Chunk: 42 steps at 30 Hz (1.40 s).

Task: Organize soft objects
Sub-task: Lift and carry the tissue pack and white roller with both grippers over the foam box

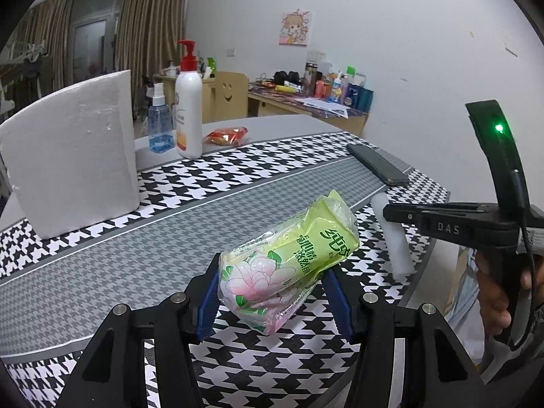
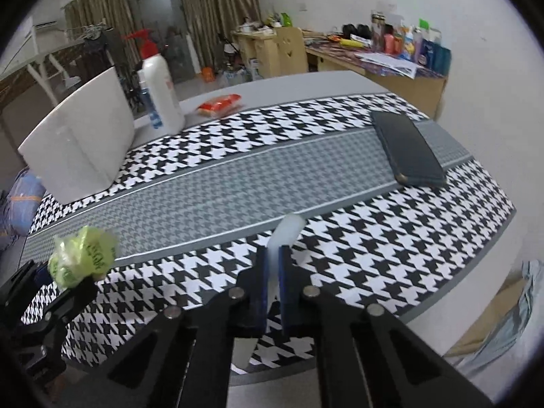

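Two soft things are in hand, one per tool. The left tongs [image 1: 275, 292] stand about half open, their blue pads pressed on either side of one green plastic pack of tissues printed with a pink flower [image 1: 289, 258]; the pack is held above the black-and-white houndstooth cloth on the surface [image 1: 238, 367], tilted, with its far end up and to the right. The right tongs [image 2: 273, 272] are closed down to a narrow slit on one white, soft-looking foam strip [image 2: 285, 234], which sticks out forward past the pad tips and looks squeezed thin between them; whether its far end touches the cloth cannot be told. Seen from the left tongs, the right tool sits well off to the right, with a hand [image 1: 499, 306] wrapped round its grip. Ahead of the left tongs and to the left stands one white foam block [image 1: 71, 156]. Farther ahead stand one white pump bottle with a red top [image 1: 188, 108] and one small clear blue spray bottle [image 1: 159, 125], side by side, and just right of them lies one red-and-orange snack packet [image 1: 227, 135]. Ahead and to the right of the right tongs lies one dark flat phone [image 2: 408, 149].
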Tool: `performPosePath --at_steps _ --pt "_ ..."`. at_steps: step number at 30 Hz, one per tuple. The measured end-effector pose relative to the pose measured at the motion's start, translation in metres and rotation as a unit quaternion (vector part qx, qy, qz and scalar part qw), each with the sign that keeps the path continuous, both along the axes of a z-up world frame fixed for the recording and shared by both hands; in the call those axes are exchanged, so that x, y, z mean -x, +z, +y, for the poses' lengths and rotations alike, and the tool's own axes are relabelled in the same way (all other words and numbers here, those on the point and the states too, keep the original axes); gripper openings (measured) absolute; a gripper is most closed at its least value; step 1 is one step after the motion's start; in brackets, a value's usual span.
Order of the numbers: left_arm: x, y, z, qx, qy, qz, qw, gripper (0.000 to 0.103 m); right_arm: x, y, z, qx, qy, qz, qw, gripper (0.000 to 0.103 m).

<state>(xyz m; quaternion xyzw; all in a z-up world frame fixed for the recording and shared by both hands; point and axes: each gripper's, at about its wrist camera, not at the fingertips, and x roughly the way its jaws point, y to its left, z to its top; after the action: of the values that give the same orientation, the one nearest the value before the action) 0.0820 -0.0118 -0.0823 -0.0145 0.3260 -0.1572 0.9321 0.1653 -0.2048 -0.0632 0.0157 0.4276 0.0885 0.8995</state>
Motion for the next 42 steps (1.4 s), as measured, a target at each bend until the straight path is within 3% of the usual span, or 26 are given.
performPosePath --at_steps 17,42 --pt "0.007 0.019 0.011 -0.004 0.051 -0.015 0.9986 0.057 0.006 0.018 0.024 -0.007 0.077 -0.044 0.996 0.008" --pt "0.011 0.048 0.035 -0.009 0.110 -0.038 0.9931 0.057 0.000 0.035 0.052 -0.020 0.144 -0.070 0.987 0.008"
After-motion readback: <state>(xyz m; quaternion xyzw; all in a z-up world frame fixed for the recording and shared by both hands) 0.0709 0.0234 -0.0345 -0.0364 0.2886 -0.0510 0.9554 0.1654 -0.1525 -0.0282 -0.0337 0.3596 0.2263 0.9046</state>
